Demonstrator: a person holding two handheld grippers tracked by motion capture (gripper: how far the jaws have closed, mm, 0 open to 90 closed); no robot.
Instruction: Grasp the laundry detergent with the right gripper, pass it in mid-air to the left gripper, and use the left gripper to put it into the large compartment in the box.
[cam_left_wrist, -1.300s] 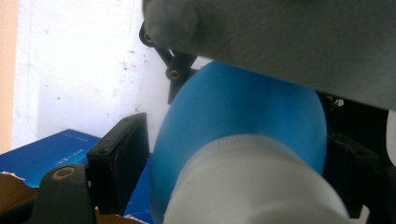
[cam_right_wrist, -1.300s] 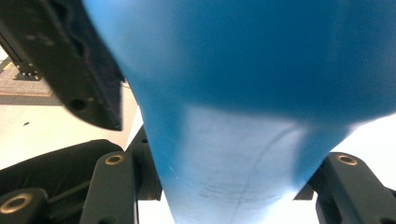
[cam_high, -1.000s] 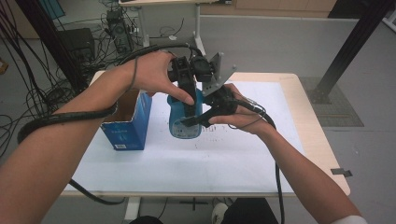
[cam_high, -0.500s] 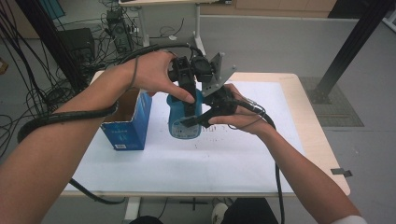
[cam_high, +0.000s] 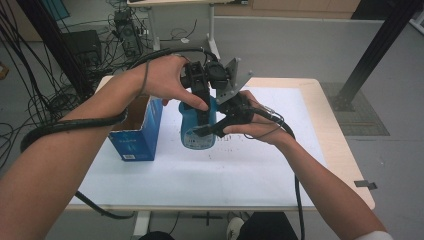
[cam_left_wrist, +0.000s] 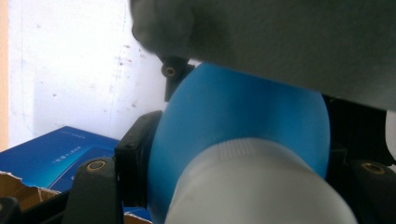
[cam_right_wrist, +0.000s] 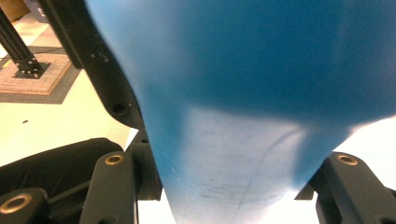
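A blue bottle (cam_high: 191, 134) with a white cap (cam_left_wrist: 252, 186) stands upright on the white sheet in the middle of the table. My left gripper (cam_high: 203, 107) comes down from above and is shut on the bottle's top, with the cap and blue shoulder (cam_left_wrist: 233, 116) wedged between its black jaws. My right gripper (cam_high: 212, 131) reaches in from the right and is shut on the bottle's body (cam_right_wrist: 243, 93), which sits tight between both jaws. Both hands hide much of the bottle in the high view.
An open blue carton (cam_high: 142, 135) stands just left of the bottle, and its lid (cam_left_wrist: 56, 154) appears behind the left jaw. The white sheet (cam_high: 250, 170) covers most of the tabletop. Cables trail off the table's left and front edges.
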